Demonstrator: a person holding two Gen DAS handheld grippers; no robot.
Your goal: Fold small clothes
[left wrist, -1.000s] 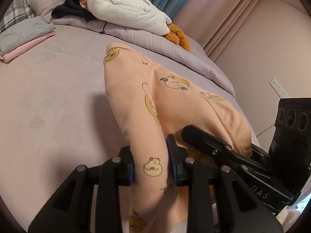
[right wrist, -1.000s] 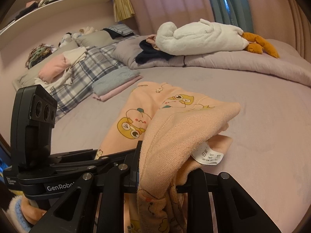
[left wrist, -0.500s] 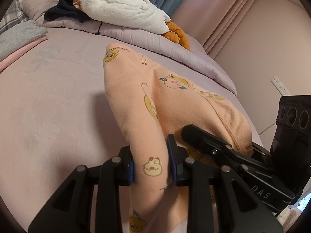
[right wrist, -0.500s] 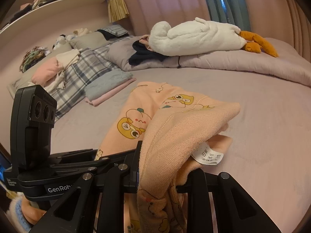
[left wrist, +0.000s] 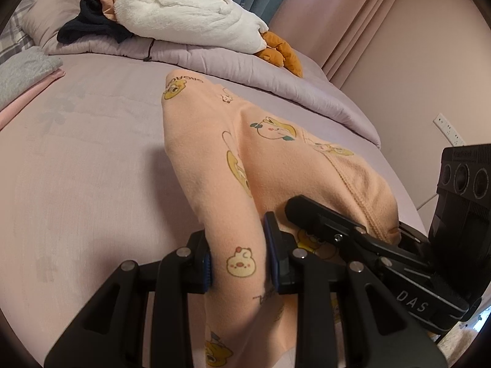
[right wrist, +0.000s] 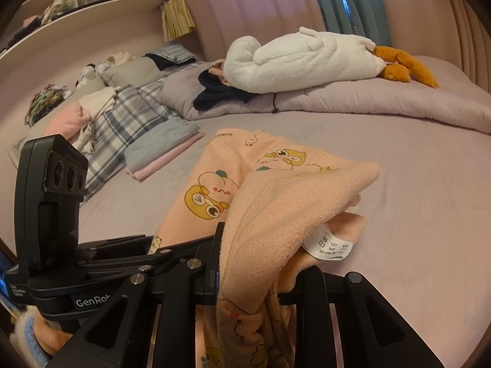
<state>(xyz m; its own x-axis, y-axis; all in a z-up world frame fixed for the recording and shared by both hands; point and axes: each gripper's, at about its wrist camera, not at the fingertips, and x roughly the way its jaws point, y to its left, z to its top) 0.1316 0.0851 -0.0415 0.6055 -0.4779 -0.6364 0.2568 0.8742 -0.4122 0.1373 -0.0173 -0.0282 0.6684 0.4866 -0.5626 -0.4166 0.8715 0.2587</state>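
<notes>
Item: peach cartoon-print garment (left wrist: pixel 245 165), near end lifted, far end on bed (left wrist: pixel 92 168).
Left gripper (left wrist: pixel 237 265): clamped on garment edge.
Right gripper (right wrist: pixel 260 273): clamped on seam edge by care label (right wrist: pixel 330 243).
Advice: carry both edges level, keep fabric taut, lay near edge squarely onto far edge.

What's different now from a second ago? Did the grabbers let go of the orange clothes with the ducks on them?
No. Both views have slid sideways along the bed: the folded grey and pink pile is slipping off the left edge. The left gripper and right gripper stay clamped on the peach garment, and its far end still lies on the bed. The white plush toy hasn't moved.
</notes>
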